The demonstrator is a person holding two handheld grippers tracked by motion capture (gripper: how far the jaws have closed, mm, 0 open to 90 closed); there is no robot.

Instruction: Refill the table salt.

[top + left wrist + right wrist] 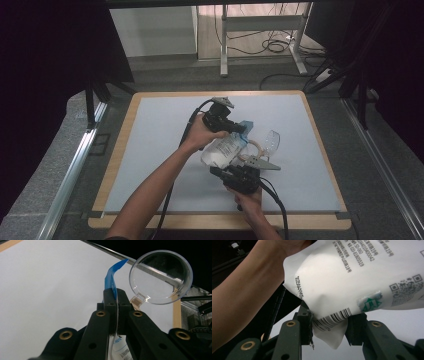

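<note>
A white pouch (225,149) with printed text and a barcode hangs tilted above the mat between both grippers. My left gripper (239,127) is shut on its blue top strip (112,277), and the jaws (116,298) pinch the strip flat. The pouch body (120,348) drops away below them. My right gripper (222,171) comes from the near side and is shut on the pouch's lower corner (329,332), by the barcode. The rest of the pouch (352,272) rises above the right gripper (329,326).
A clear round plastic cup (270,140) with a short tan handle lies on the grey mat (150,150) just right of the pouch, also the clear cup (161,277) beyond the left jaws. The person's left forearm (242,295) crosses close by. The wooden table edge (220,222) runs along the front.
</note>
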